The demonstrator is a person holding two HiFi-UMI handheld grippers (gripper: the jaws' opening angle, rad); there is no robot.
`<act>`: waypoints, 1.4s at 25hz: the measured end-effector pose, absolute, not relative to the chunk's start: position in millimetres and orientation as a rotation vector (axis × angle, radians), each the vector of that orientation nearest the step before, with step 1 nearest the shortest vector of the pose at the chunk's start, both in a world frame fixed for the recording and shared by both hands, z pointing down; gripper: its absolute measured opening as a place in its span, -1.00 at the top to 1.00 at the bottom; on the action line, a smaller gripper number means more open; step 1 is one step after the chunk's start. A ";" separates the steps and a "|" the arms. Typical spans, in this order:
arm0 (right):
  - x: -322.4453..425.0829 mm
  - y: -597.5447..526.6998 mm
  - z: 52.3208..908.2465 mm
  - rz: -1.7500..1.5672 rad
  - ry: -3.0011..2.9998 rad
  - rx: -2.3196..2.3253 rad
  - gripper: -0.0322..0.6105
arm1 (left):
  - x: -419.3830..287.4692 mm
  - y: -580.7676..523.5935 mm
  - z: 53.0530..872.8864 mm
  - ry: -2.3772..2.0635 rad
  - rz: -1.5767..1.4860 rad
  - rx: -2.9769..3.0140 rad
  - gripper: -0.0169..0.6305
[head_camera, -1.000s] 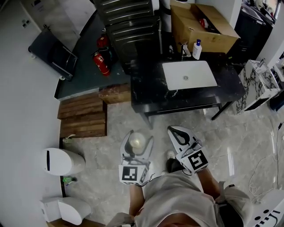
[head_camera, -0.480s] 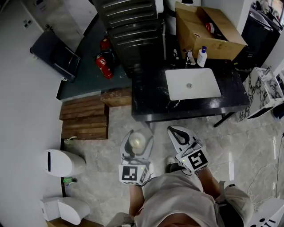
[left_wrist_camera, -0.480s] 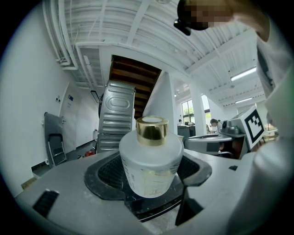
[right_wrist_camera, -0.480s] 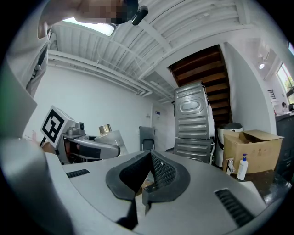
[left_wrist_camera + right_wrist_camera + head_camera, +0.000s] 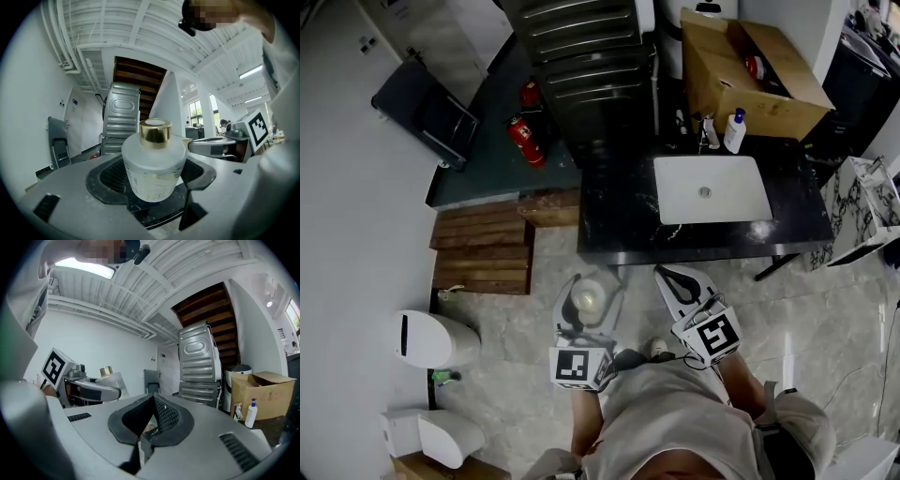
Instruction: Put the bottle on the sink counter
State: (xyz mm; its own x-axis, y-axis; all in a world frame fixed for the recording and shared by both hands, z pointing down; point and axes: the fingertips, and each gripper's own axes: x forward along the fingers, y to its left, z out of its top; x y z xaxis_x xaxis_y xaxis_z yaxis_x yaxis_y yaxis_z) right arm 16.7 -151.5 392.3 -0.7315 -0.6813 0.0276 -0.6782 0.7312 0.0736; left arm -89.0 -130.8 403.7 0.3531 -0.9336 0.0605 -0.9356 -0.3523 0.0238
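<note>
A frosted white bottle (image 5: pixel 153 164) with a gold cap sits between the jaws of my left gripper (image 5: pixel 588 302), which is shut on it; the bottle (image 5: pixel 589 300) shows from above in the head view. My right gripper (image 5: pixel 680 281) is beside it, jaws closed together with nothing held (image 5: pixel 152 420). Both hang over the marble floor, just short of the front edge of the black sink counter (image 5: pixel 619 211). The counter holds a white basin (image 5: pixel 711 189). From the right gripper view, the bottle (image 5: pixel 108 376) appears at left in the other gripper.
A faucet and a white pump bottle (image 5: pixel 734 130) stand behind the basin, with an open cardboard box (image 5: pixel 750 70) further back. Metal stairs (image 5: pixel 581 47), two fire extinguishers (image 5: pixel 523 139) and wooden steps (image 5: pixel 483 248) lie left of the counter. A white bin (image 5: pixel 431 339) stands at lower left.
The view has shifted so the counter and basin sit lower and nearer to my grippers. Both grippers keep their pose; the left still holds the bottle.
</note>
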 end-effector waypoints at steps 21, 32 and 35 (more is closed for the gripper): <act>-1.0 -229.4 404.9 -0.086 -2.854 1.177 0.91 | -104.4 -214.0 415.6 -1.710 0.079 2.570 -0.07; -31.0 -304.1 413.2 -0.040 -2.771 1.243 0.91 | -133.4 -295.2 421.2 -1.617 0.099 2.612 -0.07; -43.2 -323.5 413.5 -0.057 -2.763 1.256 0.91 | -143.9 -316.6 423.8 -1.595 0.102 2.622 -0.07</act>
State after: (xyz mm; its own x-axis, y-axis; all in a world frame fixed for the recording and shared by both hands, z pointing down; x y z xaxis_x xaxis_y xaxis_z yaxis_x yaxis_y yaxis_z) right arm -43.2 -323.5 413.5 -0.6527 -0.7533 0.0808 -0.7493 0.6576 0.0780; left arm -143.9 -316.6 423.8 0.4585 -0.8838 0.0935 -0.8885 -0.4582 0.0262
